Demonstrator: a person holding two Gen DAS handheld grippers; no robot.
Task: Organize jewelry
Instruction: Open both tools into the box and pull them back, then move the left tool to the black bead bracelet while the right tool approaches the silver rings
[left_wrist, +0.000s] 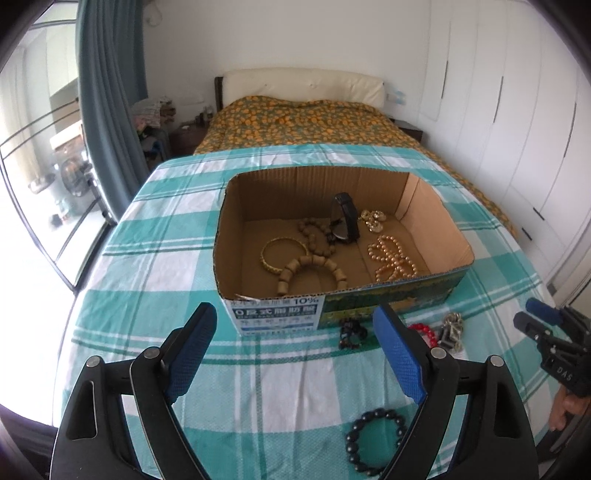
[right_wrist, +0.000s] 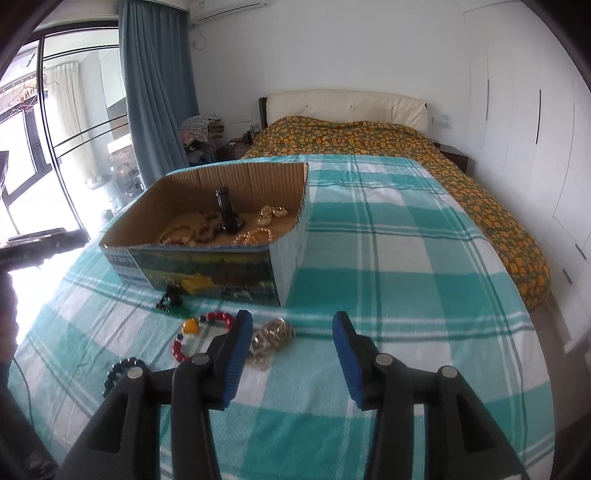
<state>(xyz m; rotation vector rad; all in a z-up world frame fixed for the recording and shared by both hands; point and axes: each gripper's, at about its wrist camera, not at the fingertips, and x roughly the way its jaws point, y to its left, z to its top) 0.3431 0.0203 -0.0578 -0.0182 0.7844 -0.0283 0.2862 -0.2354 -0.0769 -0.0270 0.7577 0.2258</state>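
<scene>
On the teal-and-white checked bedspread (left_wrist: 295, 387) the open brown cardboard box (left_wrist: 436, 221) holds gold, wooden and pearl bracelets, while a red bead bracelet (right_wrist: 218, 317), silver chain heap (right_wrist: 271, 338) and black bead bracelet (left_wrist: 375, 439) lie before it, near the empty, wide-apart left gripper (left_wrist: 295, 354) and right gripper (right_wrist: 293, 354).
</scene>
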